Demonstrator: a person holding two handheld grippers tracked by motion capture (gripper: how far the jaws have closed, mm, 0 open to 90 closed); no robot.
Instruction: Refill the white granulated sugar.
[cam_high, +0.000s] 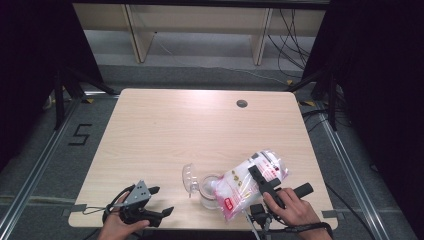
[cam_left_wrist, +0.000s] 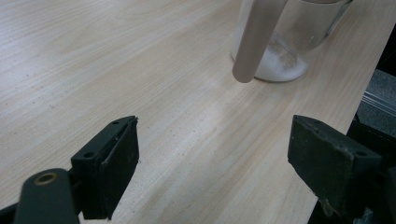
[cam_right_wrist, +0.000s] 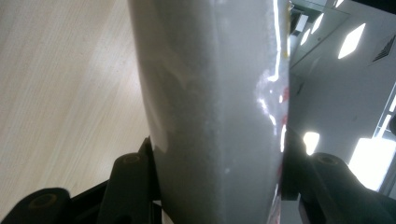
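Observation:
A clear plastic bag of white grains (cam_high: 250, 181) with red print is tilted over a glass jar (cam_high: 208, 191) near the table's front edge, its lower corner at the jar's mouth. My right gripper (cam_high: 261, 181) is shut on the bag; in the right gripper view the bag (cam_right_wrist: 215, 112) is pressed between both black jaws. The jar's clear lid (cam_high: 189, 179) hangs open at its left. A layer of white grains lies in the jar's bottom (cam_left_wrist: 285, 65). At the front left corner of the table my left gripper (cam_high: 162, 201) rests open, with nothing between its jaws (cam_left_wrist: 215, 154).
The light wooden table (cam_high: 200, 130) has a round cable hole (cam_high: 242, 103) at the back right. A pale rod-shaped piece (cam_left_wrist: 254, 39) of the jar's lid fitting hangs in front of the jar in the left gripper view. Black stands and cables flank the table.

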